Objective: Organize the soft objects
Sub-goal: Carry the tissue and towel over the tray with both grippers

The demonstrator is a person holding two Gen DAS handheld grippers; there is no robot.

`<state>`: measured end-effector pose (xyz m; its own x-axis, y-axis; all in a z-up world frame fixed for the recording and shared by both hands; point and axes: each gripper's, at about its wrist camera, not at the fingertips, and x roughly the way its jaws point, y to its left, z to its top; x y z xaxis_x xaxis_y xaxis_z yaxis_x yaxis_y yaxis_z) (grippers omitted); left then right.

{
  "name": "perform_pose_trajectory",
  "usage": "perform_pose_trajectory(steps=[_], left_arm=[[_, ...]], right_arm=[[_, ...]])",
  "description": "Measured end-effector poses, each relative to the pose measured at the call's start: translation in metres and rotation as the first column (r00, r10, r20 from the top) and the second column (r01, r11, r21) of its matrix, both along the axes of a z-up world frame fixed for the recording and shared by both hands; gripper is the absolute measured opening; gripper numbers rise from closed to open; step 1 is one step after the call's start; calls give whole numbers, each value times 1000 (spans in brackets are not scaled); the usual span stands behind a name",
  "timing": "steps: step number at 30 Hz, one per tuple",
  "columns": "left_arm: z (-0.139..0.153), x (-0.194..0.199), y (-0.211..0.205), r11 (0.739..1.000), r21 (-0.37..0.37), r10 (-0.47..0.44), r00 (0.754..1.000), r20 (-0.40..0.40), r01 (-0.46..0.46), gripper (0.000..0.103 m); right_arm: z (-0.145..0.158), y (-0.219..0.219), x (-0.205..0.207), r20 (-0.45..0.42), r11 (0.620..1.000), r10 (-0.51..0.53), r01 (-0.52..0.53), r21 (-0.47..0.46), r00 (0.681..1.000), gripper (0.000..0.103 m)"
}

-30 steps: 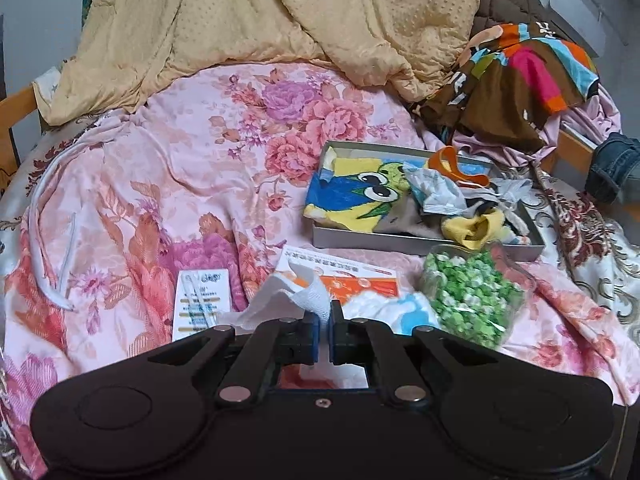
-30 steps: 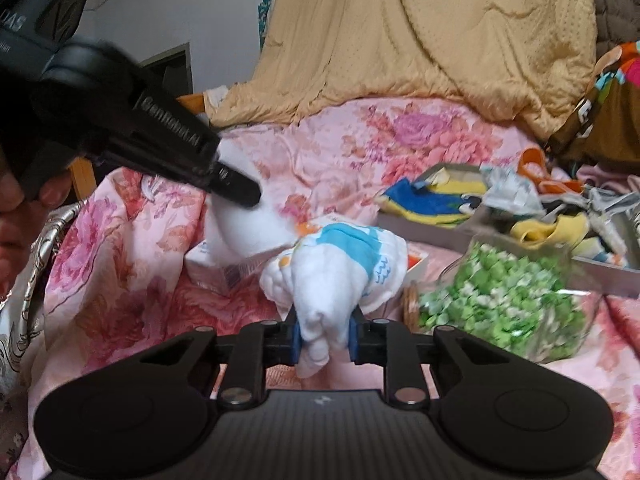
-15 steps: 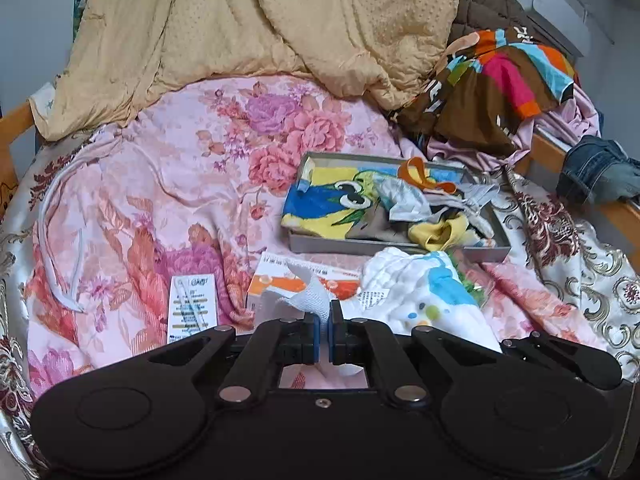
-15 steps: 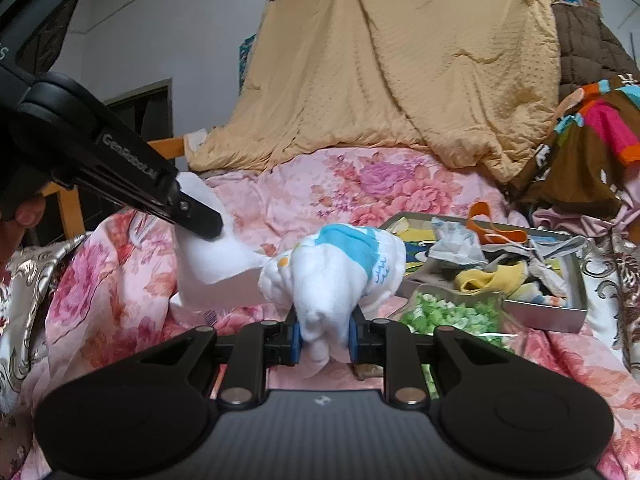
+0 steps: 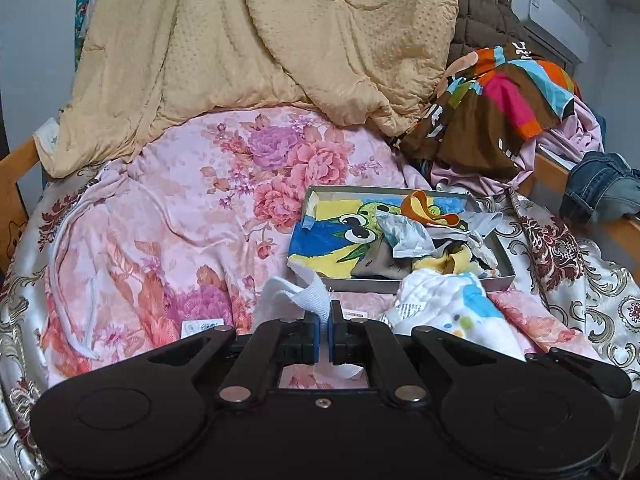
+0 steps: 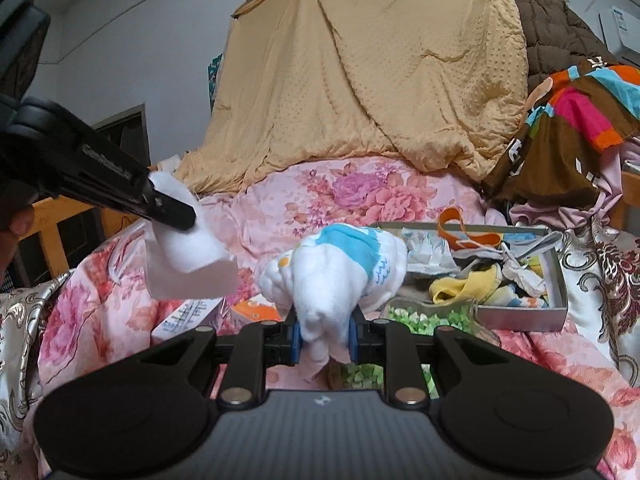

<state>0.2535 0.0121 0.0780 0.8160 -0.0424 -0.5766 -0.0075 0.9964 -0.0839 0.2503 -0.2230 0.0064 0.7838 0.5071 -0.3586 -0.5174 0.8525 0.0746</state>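
My left gripper (image 5: 330, 316) is shut on a plain white cloth (image 5: 298, 294), held in the air above the floral bedspread; in the right wrist view the same cloth (image 6: 186, 264) hangs from that gripper (image 6: 176, 210) at the left. My right gripper (image 6: 324, 338) is shut on a bunched white cloth with blue and orange print (image 6: 340, 268); it also shows in the left wrist view (image 5: 448, 308). A grey tray (image 5: 500, 280) holding several cloths, one yellow and blue with cartoon eyes (image 5: 332, 240), lies ahead to the right (image 6: 556, 312).
A clear bag of green pieces (image 6: 424, 316) lies before the tray. Orange and white card packets (image 6: 256, 312) lie on the bedspread (image 5: 180, 220). A tan quilt (image 5: 260, 40), striped clothing (image 5: 504, 100) and jeans (image 5: 600, 188) are piled behind. Wooden bed rails (image 5: 16, 168) flank the sides.
Both grippers have risen with their cloths. The printed cloth has lifted off the bedspread and moved right, in front of the tray. The bag of green pieces is now hidden in the left wrist view.
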Motion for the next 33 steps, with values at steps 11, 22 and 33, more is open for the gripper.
perform_pose_trajectory(steps=[11,22,33], left_arm=[[-6,60,-12,996,-37,-74,996,42,75,3],[-21,161,-43,989,-120,-68,988,141,85,5],[-70,243,-60,989,-149,-12,994,108,28,6]], right_arm=[[10,-2,41,77,999,-13,17,-45,997,24],[5,-30,155,64,992,-116,113,48,991,25],[-23,-43,226,17,984,-159,157,79,987,28]])
